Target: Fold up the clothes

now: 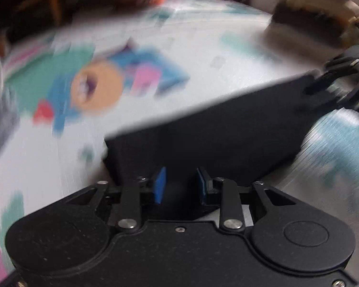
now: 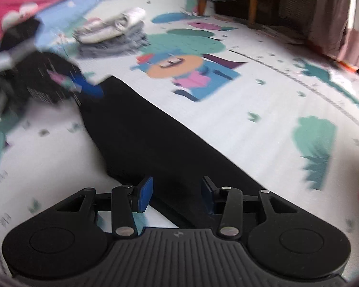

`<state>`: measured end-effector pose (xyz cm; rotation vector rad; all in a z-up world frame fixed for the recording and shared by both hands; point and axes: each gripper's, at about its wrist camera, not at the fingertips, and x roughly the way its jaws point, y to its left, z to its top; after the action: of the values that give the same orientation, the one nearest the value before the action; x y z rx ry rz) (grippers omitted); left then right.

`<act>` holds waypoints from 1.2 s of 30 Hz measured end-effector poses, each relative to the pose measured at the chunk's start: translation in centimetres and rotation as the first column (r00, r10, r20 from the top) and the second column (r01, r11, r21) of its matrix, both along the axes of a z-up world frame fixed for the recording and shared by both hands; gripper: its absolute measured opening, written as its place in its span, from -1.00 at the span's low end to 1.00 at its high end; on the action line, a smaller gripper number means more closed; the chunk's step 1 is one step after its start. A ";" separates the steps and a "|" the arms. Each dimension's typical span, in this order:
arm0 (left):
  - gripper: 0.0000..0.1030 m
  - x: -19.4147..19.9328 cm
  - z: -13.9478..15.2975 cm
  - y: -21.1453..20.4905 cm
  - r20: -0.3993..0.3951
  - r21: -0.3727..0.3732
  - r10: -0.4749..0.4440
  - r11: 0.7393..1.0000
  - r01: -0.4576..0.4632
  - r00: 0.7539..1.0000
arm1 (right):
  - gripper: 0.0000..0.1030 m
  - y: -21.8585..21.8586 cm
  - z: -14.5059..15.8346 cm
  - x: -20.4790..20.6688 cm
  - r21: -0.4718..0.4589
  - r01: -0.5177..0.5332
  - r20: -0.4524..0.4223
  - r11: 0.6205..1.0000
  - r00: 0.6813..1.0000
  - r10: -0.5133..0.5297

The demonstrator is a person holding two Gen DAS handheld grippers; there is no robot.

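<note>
Both grippers, left gripper [image 1: 180,184] and right gripper [image 2: 176,195], hang part-open, gripping nothing, over the black garment [image 2: 155,138]; looks soft and floppy, so grab its ends.

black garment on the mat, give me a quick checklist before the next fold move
1. Black garment lying flat as a long strip on the play mat: ok.
2. Left tongs free of cloth, pads apart: ok.
3. Right tongs free of cloth, pads apart: ok.
4. Both tongs over opposite ends of the garment: ok.
5. Folded pile clear of the garment: ok.
6. Edges aligned, no wrinkles: cannot tell, too blurred.
</note>
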<state>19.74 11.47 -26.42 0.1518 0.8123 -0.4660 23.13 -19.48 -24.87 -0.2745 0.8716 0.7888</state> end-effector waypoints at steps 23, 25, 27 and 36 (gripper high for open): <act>-0.20 0.1 0.1 0.8 -0.022 -0.015 -0.057 0.998 0.057 0.998 | -0.05 -7.8 0.0 0.3 0.046 0.252 0.065 0.967 0.965 -0.255; -0.20 0.3 0.3 0.6 -0.036 -0.016 -0.049 0.999 0.048 0.998 | -0.05 -9.1 0.0 1.6 0.016 0.266 0.095 0.964 0.959 -0.266; -0.19 0.5 0.8 0.3 -0.046 -0.006 -0.061 0.998 0.061 0.997 | -0.07 -9.5 -0.3 3.2 -0.055 0.207 0.099 0.977 0.974 -0.201; -0.19 3.3 1.8 -0.5 -0.040 0.047 -0.128 0.990 0.129 0.991 | -0.59 -8.4 -1.8 6.9 -0.216 -0.039 -0.051 0.976 0.998 0.029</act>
<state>23.00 11.01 -24.62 0.2433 0.8534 -0.5716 30.03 -27.85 -26.63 -0.4664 1.0019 0.7343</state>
